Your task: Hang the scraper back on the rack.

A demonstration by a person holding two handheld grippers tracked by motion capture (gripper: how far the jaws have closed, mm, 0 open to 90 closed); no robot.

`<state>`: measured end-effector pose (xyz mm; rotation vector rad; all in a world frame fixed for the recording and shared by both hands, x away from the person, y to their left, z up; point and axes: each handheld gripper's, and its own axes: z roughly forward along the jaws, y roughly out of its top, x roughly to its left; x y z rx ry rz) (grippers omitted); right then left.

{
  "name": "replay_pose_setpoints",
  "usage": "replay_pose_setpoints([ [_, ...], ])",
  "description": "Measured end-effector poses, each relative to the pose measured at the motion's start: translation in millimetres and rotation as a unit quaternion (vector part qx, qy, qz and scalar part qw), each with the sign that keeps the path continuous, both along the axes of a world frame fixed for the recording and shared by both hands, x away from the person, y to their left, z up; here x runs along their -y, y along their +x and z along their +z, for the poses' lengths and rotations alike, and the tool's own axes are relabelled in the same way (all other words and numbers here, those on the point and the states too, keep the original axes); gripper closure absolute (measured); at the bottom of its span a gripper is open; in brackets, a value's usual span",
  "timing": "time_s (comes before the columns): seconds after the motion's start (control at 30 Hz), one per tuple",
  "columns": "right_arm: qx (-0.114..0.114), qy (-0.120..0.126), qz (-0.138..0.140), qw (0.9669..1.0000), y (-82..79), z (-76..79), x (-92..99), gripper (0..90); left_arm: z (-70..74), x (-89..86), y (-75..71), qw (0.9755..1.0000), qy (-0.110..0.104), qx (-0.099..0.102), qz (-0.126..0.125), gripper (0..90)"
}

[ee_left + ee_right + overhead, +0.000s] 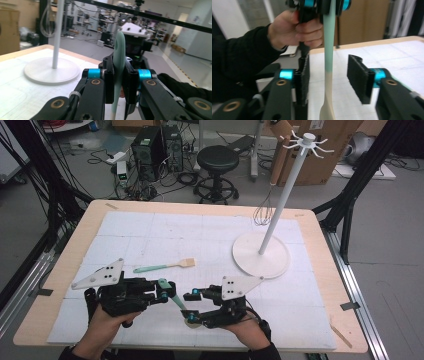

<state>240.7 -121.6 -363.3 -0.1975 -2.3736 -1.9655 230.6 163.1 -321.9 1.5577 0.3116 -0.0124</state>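
My left gripper [167, 292] has its jaws clamped on the mint-green handle of a spatula [176, 301], near the end with the hanging hole. In the left gripper view the handle [119, 62] stands up between the two black pads, squeezed from both sides, with the holed end poking out above them. From above, the spatula slants down and to the right from that grip, with its pale wooden-looking end down by my right gripper [192, 306], low over the white mat [150, 240].

The right gripper's jaws stand apart. In the right gripper view the spatula [329, 62] runs top to bottom through the gap between the pads, closer to the left pad [303, 77] than the right one, and I can't see either pad pressing on it. So it's loose on that side and the left gripper is carrying it. My left hand [294, 27] shows up top in that view too, wrapped round the other gripper.

Other stuff on the table: a second spatula [165, 266] with the same green handle lying flat on the mat, further back and well apart from both grippers, and a white hanging stand [261, 254] at back right with a whisk [264, 210] hanging off it.
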Motion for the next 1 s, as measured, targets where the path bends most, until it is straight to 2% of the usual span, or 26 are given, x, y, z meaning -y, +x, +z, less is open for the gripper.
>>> replay_pose_setpoints([
  [0.17, 0.004, -0.007, 0.030, 0.9995, -1.0, -2.4, -6.9, 71.7, 3.3, 1.5, -2.5, 0.9997, 0.001, 0.012, -0.023, 81.9],
  [0.23, 0.004, -0.004, 0.029, 0.9996, -3.2, -2.2, -8.5, 82.8, 3.6, 1.8, -3.0, 0.9996, -0.003, 0.013, -0.024, 81.9],
  [0.3, 0.011, 0.001, 0.012, 0.9999, -6.5, -1.3, -9.5, 83.9, 4.0, 1.8, -4.1, 0.9999, -0.008, 0.013, -0.008, 81.0],
  [0.33, 0.017, 0.002, -0.001, 0.9998, -7.9, -0.9, -9.7, 84.4, 4.1, 2.3, -4.0, 0.9999, -0.011, 0.006, 0.010, 72.1],
  [0.37, 0.025, 0.004, -0.014, 0.9996, -8.8, -0.6, -9.6, 84.5, 4.0, 2.6, -3.0, 0.9996, -0.011, -0.004, 0.025, 58.0],
  [0.43, 0.029, 0.006, -0.047, 0.9985, -9.0, 0.1, -9.5, 84.5, 3.7, 3.0, -2.1, 0.9984, -0.009, -0.007, 0.055, 43.8],
  [0.53, 0.030, 0.006, -0.094, 0.9951, -8.5, -0.2, -9.5, 84.5, 4.0, 5.1, -4.1, 0.9961, -0.002, 0.012, 0.087, 43.0],
  [0.63, 0.034, 0.002, -0.127, 0.9913, -9.2, -1.2, -10.9, 84.5, 4.4, 8.6, -4.3, 0.9929, 0.006, 0.019, 0.117, 43.1],
  [0.83, 0.057, -0.014, -0.180, 0.9819, -12.8, -2.0, -16.5, 84.4, 2.8, 17.9, -0.1, 0.9878, 0.021, 0.010, 0.154, 47.1],
  [0.97, 0.064, -0.020, -0.211, 0.9751, -14.1, -2.5, -18.5, 84.4, 1.4, 23.3, 2.9, 0.9824, 0.029, -0.002, 0.184, 51.4],
  [1.0, 0.065, -0.019, -0.220, 0.9732, -14.0, -2.6, -18.4, 84.4, 1.1, 24.4, 3.6, 0.9820, 0.029, -0.004, 0.187, 51.4],
])
